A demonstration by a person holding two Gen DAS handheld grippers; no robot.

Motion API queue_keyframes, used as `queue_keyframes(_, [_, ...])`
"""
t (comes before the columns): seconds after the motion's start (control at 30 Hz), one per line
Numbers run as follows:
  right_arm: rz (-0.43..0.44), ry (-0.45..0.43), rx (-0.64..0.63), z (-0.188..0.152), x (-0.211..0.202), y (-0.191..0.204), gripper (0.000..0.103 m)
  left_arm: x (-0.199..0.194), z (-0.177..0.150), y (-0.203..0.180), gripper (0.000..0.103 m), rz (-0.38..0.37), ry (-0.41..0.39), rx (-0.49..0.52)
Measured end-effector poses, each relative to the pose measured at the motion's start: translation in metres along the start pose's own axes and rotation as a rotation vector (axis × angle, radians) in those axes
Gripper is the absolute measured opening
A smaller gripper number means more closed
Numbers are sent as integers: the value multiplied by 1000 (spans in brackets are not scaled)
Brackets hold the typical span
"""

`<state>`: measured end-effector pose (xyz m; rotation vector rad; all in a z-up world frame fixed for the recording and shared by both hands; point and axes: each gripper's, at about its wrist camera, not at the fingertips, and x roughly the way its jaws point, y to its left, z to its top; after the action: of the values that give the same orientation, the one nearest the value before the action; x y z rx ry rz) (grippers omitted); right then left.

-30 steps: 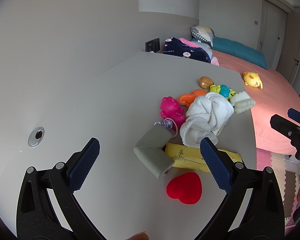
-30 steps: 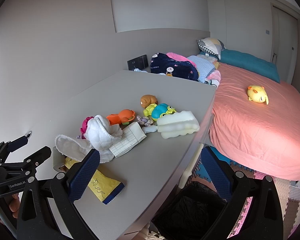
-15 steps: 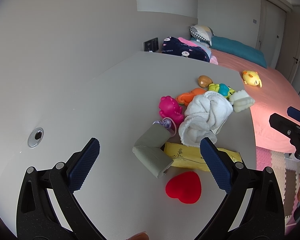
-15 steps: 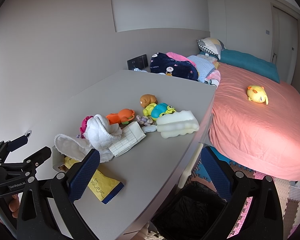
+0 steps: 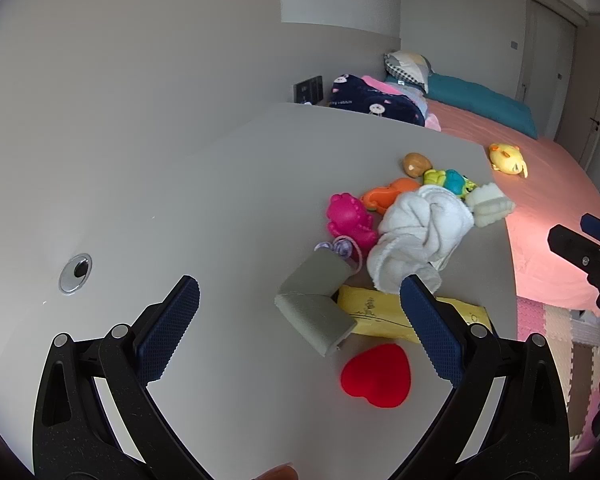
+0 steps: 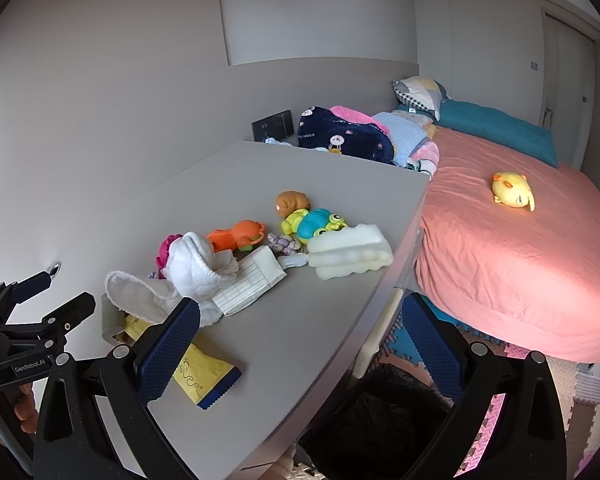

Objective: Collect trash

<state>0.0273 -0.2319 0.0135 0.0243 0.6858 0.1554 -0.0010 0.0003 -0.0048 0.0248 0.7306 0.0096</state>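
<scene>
Left gripper (image 5: 300,320) spread wide, nothing between the blue pads (image 5: 168,328), hovering above the grey table (image 5: 204,200). Straight ahead, between the pads: a bent grey cardboard piece (image 5: 316,304), lying partly over a yellow wrapper (image 5: 380,316). Just in front, nearer the camera, a red heart (image 5: 376,376), flat on the tabletop.

Right gripper (image 6: 300,344) likewise fully open and empty, held over the table's curved edge. Below it, on the floor against that edge, a bin with a black bag (image 6: 380,424), mouth open. Left pad close above the same yellow wrapper (image 6: 204,376), whose dark blue end points toward the edge.

Further out: a crumpled white cloth (image 6: 188,276) touching the wrapper and resting against a lined white box (image 6: 248,284); a white foam block (image 6: 352,256) beside that. Behind them a cluster of toys: pink (image 5: 348,220), orange (image 6: 236,236), green-and-blue (image 6: 312,224), brown (image 6: 292,202). Bed with a pink sheet (image 6: 520,260) beyond the table, a yellow plush duck (image 6: 512,192) on it.

Step in hand, apparently: choosing the first piece of trash, nothing yet picked up. Likely candidates: the wrapper, the cardboard, perhaps the foam. Next move calls for lowering one gripper onto the wrapper or cardboard, closing on a free edge, without dragging the cloth or toys along, then carrying it over the edge to the bin.
</scene>
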Motion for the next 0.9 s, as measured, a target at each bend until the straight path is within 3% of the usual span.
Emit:
queue_keyframes(0.27, [-10, 9, -6, 9, 7, 0, 100, 15, 5, 22, 97, -6, 35, -66])
queue_keyframes(0.6, [-36, 36, 8, 19, 36, -11, 100, 41, 6, 12, 97, -1, 85, 9])
queue_keyframes(0.77, [-46, 50, 22, 22, 52, -20, 100, 58, 6, 21, 79, -4, 134, -7])
queue_keyframes(0.9, [-54, 62, 31, 24, 65, -27, 100, 65, 5, 21, 76, -17, 140, -2])
